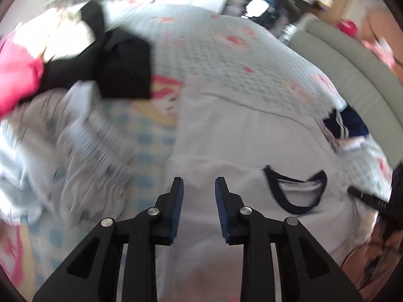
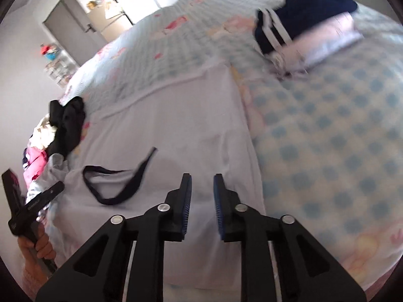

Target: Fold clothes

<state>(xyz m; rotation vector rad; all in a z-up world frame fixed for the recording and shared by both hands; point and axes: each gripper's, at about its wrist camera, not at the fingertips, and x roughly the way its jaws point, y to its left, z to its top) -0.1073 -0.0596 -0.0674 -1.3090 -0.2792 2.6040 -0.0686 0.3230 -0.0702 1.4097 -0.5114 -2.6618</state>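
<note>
Plainly soft and limp, the white T-shirt lies spread on the bed, best pinched at its edges, both grippers hovering with fingers apart.

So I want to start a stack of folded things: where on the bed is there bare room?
Bare bedspread lies beyond the white T-shirt, between the black garment and the navy striped piece. More lies right of the shirt in the right wrist view. The left side is crowded with the striped clothes heap.
</note>
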